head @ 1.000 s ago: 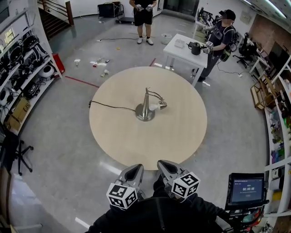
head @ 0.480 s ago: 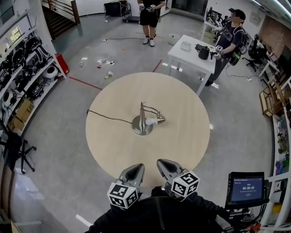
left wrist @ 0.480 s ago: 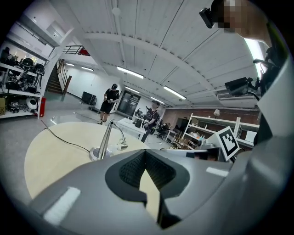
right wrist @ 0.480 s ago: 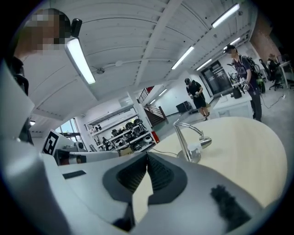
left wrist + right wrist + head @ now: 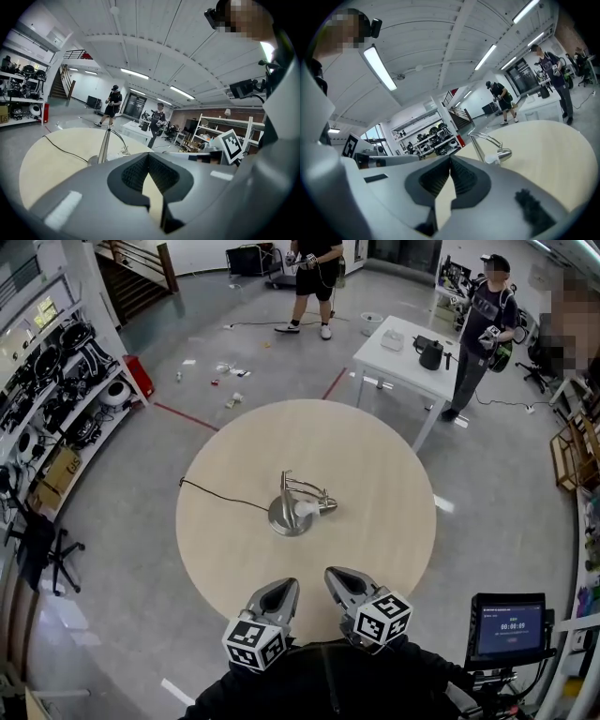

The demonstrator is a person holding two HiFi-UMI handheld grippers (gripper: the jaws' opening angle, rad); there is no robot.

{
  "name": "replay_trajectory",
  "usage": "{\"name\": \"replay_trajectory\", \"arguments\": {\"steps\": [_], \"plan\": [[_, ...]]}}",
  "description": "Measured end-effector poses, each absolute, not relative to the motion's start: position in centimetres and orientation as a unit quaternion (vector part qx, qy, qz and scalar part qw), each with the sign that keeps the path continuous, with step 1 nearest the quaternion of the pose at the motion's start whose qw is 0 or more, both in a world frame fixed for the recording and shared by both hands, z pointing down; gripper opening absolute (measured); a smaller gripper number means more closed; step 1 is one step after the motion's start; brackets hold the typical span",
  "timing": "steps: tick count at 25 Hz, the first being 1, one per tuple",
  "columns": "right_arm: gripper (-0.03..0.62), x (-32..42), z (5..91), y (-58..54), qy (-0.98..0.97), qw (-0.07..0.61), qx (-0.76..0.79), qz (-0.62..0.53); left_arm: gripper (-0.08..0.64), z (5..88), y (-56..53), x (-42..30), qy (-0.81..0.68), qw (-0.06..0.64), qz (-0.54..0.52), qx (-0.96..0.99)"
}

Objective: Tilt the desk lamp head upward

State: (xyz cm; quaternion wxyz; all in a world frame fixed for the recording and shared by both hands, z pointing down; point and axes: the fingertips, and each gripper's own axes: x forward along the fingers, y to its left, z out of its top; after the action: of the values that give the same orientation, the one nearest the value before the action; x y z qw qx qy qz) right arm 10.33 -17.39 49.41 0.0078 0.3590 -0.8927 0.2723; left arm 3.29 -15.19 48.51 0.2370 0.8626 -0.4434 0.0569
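The fingertips of the left gripper (image 5: 282, 585) and the right gripper (image 5: 334, 575) are pressed together, with nothing pinched. The 2 grippers are held side by side at the near edge of the round table (image 5: 384, 474). The desk lamp (image 5: 291, 506) is seen at the table's centre, well apart from them, with its head (image 5: 317, 508) low beside the base.

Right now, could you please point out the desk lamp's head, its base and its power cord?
lamp head (image 5: 322, 507): head view, on its metal shade.
lamp base (image 5: 281, 521): head view, on the round foot.
power cord (image 5: 225, 496): head view, midway along its length.
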Motion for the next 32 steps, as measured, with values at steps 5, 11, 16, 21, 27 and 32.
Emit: {"name": "replay_trajectory", "arguments": {"steps": [5,11,16,21,27,32], "plan": [[0.005,10.5,49.6,-18.4,-0.892,0.001,0.355,0.279,0.006,48.5,-15.7,3.2,-0.456,0.234,0.065,0.856],[0.005,10.6,49.7,-20.2,-0.884,0.005,0.377,0.278,0.006,48.3,-16.4,1.6,-0.464,0.243,0.065,0.849],[0.005,11.7,51.0,-23.4,-0.865,0.013,0.416,0.281,0.006,48.9,-18.8,0.5,-0.461,0.253,0.063,0.848],[0.005,13.5,54.3,-26.3,-0.842,0.031,0.453,0.293,0.006,50.9,-21.2,-1.2,-0.468,0.248,0.073,0.845],[0.077,14.0,58.7,-29.3,-0.812,0.043,0.487,0.319,0.007,54.2,-23.5,-5.9,-0.492,0.243,0.099,0.830],[0.162,13.9,61.7,-32.6,-0.798,0.039,0.497,0.338,0.008,57.4,-25.0,-8.4,-0.513,0.243,0.122,0.814]]}}
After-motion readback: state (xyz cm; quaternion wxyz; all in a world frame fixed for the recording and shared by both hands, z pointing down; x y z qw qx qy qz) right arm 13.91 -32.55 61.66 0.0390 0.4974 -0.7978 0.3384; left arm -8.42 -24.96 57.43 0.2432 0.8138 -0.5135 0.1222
